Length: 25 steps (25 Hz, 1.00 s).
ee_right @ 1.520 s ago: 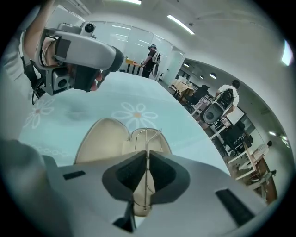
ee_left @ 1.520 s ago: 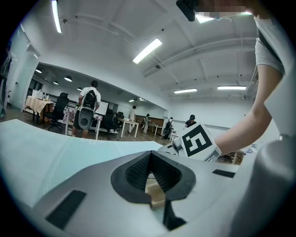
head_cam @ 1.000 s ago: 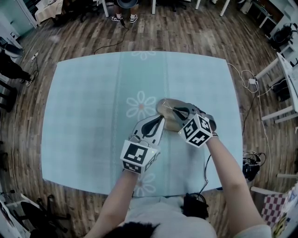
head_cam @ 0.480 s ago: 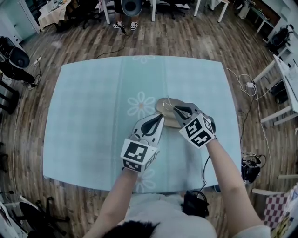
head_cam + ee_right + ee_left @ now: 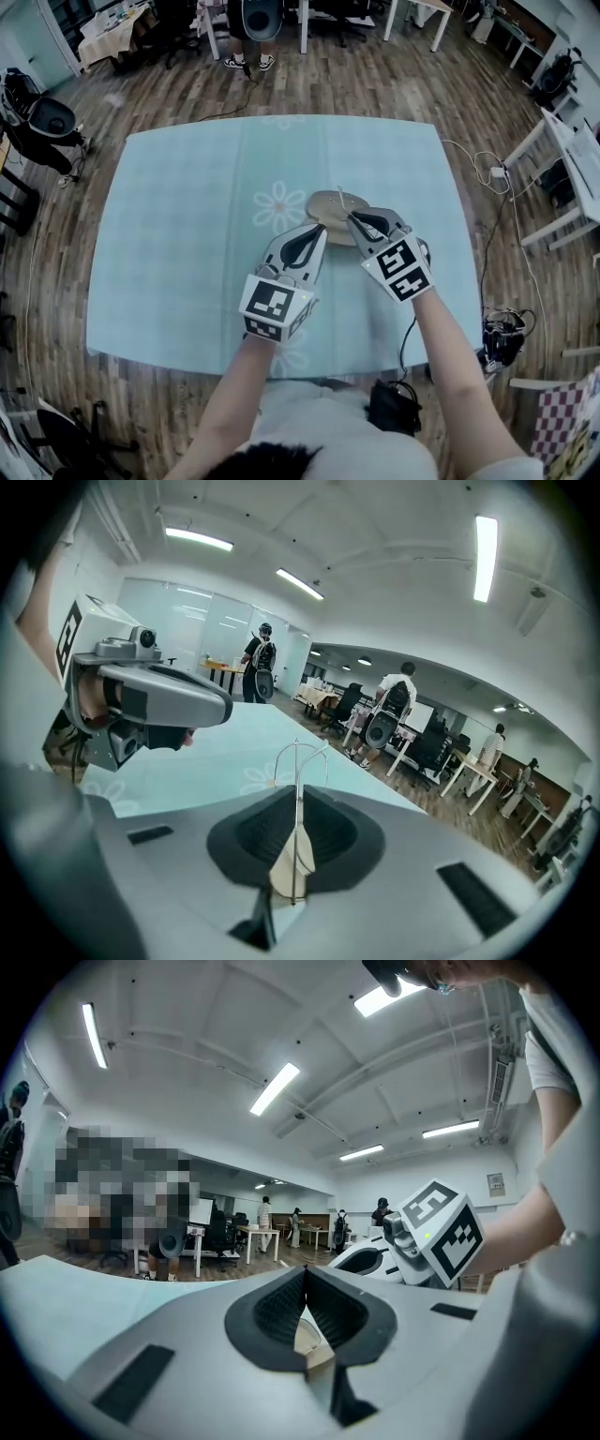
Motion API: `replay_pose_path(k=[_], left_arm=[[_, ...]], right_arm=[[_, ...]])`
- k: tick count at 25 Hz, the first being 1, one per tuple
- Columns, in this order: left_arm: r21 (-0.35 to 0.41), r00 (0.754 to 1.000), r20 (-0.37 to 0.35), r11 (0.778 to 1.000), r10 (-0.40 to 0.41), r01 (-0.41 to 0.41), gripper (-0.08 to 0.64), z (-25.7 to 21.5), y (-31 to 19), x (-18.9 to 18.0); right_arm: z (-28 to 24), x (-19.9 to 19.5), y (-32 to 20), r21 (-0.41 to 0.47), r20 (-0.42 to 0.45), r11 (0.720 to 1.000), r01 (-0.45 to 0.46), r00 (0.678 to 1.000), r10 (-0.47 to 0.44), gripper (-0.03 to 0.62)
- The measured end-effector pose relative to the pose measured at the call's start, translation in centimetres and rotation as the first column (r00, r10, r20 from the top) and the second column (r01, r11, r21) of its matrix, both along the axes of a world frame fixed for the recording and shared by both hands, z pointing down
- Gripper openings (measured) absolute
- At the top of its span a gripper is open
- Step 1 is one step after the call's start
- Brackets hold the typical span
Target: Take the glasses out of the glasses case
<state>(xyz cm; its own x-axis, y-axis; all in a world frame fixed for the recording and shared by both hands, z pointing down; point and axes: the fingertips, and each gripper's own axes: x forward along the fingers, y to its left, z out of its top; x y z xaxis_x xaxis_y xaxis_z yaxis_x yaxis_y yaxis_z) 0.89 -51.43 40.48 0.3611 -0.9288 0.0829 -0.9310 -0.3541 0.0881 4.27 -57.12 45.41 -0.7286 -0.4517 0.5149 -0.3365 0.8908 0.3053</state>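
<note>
a wide table (image 5: 178,234) under a pale blue cloth fills the middle of the head view, with wood floor all round it and a flower print (image 5: 279,206) near its centre. both forearms reach in over the near edge, close together, a little right of the middle. the left gripper (image 5: 322,232) points away from the person, about level, and its marker cube (image 5: 275,309) shows black and white square patterns. the right gripper (image 5: 352,217) comes in from the right and slants downward, its own marker cube (image 5: 401,270) patterned the same way. the tan oval glasses case (image 5: 323,208) lies on the cloth at both sets of tips, just beside the flower print. the left jaws are closed, with a beige bit of the case pinched low between the pads. the right jaws are pressed together on the glasses (image 5: 298,761), a thin wire frame: its beige arm tip sits between the pads and the wire stands out past them, over the case. broad bare cloth lies to the left and on the far side; the right edge is nearer, with cables (image 5: 495,171) on the floor past it
</note>
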Motion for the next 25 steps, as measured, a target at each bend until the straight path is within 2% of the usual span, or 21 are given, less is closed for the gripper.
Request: replay_pose_path(k=[11,17,25], left_arm=[[0.033,1.000,0.012,0.999,-0.007,0.006,0.009,-1.7,2.1,0.9],[0.039,1.000,0.025,0.999,0.005,-0.006,0.009,-1.9,3.1,1.4],[0.055,0.999,0.038,0.998,0.022,-0.024,0.009,-2.3,4.4,2.1]], right_arm=[[-3.4,1.5,4.1,-0.002,0.133,0.999,-0.048,0.990,0.048,0.031],[-3.9,2.4,6.1,0.000,0.166,0.996,-0.084,0.983,0.083,0.031],[-6.3,3.1,8.1,-0.017,0.279,0.986,-0.167,0.946,0.165,0.031]])
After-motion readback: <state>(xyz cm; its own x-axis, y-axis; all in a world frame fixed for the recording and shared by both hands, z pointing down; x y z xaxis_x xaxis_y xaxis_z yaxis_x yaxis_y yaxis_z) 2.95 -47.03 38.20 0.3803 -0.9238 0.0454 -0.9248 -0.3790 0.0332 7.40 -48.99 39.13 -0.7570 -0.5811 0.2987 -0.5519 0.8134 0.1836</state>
